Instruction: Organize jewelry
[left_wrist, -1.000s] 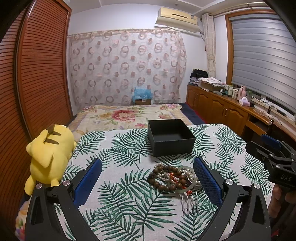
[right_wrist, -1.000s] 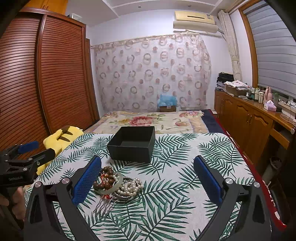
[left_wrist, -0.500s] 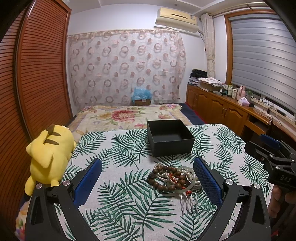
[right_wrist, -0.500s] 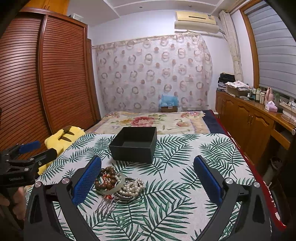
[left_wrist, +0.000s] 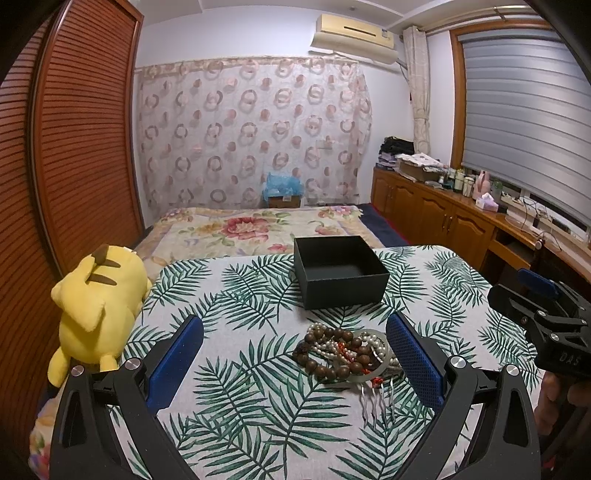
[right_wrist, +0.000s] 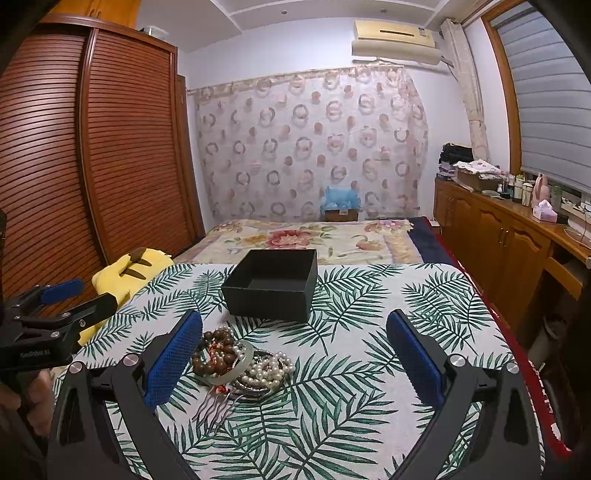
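A pile of jewelry lies on the leaf-print tablecloth: a brown wooden bead bracelet (left_wrist: 332, 352) (right_wrist: 218, 350), a pale jade bangle (right_wrist: 240, 369), white pearl strands (right_wrist: 267, 369) and a metal hair comb (left_wrist: 375, 400) (right_wrist: 216, 406). An open, empty black box (left_wrist: 341, 271) (right_wrist: 273, 284) stands just behind the pile. My left gripper (left_wrist: 295, 354) is open and empty, hovering before the pile. My right gripper (right_wrist: 295, 354) is open and empty, with the pile by its left finger.
A yellow plush toy (left_wrist: 98, 295) (right_wrist: 129, 271) lies at the table's left edge. A bed with a floral cover (left_wrist: 255, 229) is behind the table. Wooden cabinets (right_wrist: 509, 243) run along the right wall, a wooden wardrobe (right_wrist: 92, 166) along the left.
Both grippers have drifted only slightly; the box and jewelry keep their places. Both stay open.
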